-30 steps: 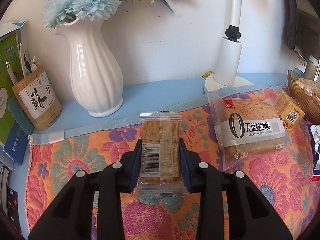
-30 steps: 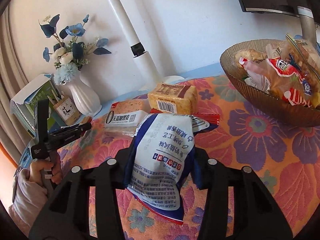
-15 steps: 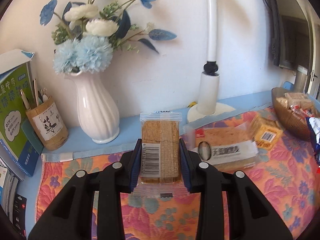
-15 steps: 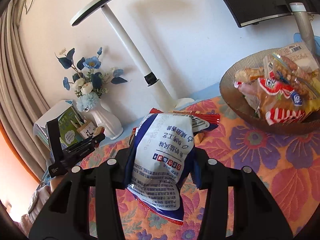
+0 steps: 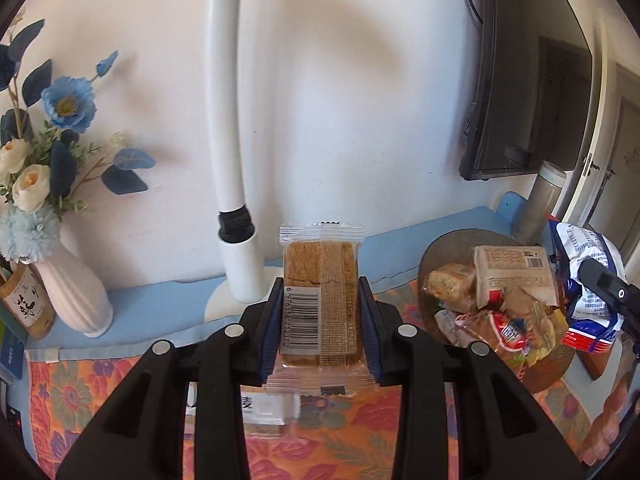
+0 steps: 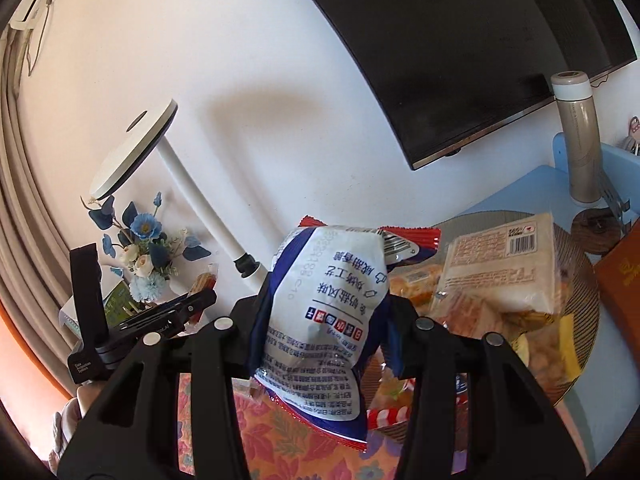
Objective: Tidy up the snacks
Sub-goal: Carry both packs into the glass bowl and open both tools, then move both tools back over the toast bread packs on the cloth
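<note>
Above the table's right end, left claw (image 5: 321,308) clamps a cracker pack (image 5: 320,300), right claw (image 6: 320,332) a blue-white bag (image 6: 324,320); both near the filled bowl (image 5: 448,240), undelivered; one toast pack (image 5: 264,408) remains.

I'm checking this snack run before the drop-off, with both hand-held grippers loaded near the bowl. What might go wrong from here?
1. The bowl is already heaped, so added packets may slide off.
2. The blue-and-white bag in the right hand-held gripper hangs limp and may snag on the rim.
3. The left hand-held gripper pinches the cracker packet; its contents may crack.
</note>
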`<move>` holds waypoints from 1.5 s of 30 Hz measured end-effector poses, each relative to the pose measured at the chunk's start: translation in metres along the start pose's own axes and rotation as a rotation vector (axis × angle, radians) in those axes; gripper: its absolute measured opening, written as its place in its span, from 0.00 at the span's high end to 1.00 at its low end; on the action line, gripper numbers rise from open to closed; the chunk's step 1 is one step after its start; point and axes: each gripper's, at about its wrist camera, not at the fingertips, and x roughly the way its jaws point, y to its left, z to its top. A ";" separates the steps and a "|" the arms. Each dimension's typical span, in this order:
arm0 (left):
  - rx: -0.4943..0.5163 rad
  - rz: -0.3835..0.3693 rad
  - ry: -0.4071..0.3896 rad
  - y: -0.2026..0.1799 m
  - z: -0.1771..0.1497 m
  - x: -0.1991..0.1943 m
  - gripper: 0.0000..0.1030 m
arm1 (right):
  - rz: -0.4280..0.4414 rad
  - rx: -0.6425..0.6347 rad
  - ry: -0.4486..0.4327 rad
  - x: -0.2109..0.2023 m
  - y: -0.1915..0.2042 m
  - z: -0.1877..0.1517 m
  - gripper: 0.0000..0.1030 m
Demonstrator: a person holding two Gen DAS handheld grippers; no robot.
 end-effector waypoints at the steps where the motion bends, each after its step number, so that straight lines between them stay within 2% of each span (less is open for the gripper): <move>1: -0.003 -0.009 0.005 -0.009 0.004 0.004 0.68 | -0.011 -0.005 0.003 -0.001 -0.004 0.007 0.55; 9: 0.008 -0.070 0.029 -0.068 0.020 0.033 0.68 | -0.067 -0.023 0.017 0.007 -0.033 0.045 0.55; 16: -0.002 -0.167 0.047 -0.105 0.023 0.051 0.68 | -0.083 0.015 0.052 0.030 -0.062 0.074 0.55; 19: -0.020 -0.214 0.068 -0.117 0.021 0.060 0.68 | -0.092 0.035 0.080 0.045 -0.072 0.081 0.55; 27: -0.023 -0.257 0.126 -0.134 0.006 0.083 0.67 | -0.103 0.050 0.143 0.076 -0.081 0.086 0.54; 28: -0.018 -0.263 0.135 -0.136 0.004 0.085 0.63 | -0.098 0.049 0.164 0.080 -0.082 0.085 0.52; 29: -0.012 -0.278 0.145 -0.138 0.003 0.087 0.58 | -0.098 0.046 0.207 0.088 -0.081 0.084 0.43; 30: -0.003 -0.282 0.152 -0.139 0.001 0.088 0.32 | -0.106 0.045 0.258 0.096 -0.083 0.081 0.22; 31: 0.001 -0.273 0.145 -0.139 0.000 0.087 0.05 | -0.120 0.048 0.280 0.099 -0.086 0.079 0.13; 32: 0.000 -0.258 0.121 -0.137 -0.001 0.084 0.05 | -0.144 0.051 0.263 0.097 -0.088 0.078 0.06; 33: 0.007 -0.233 0.109 -0.135 -0.002 0.081 0.05 | -0.180 0.058 0.233 0.093 -0.091 0.077 0.03; 35: 0.023 -0.216 0.126 -0.132 -0.001 0.079 0.05 | -0.216 0.086 0.201 0.085 -0.096 0.078 0.03; 39: 0.004 -0.183 0.139 -0.115 -0.001 0.074 0.05 | -0.209 0.162 0.180 0.070 -0.103 0.078 0.03; 45: -0.058 -0.111 0.134 -0.081 0.000 0.056 0.05 | -0.224 0.117 0.162 0.062 -0.074 0.070 0.03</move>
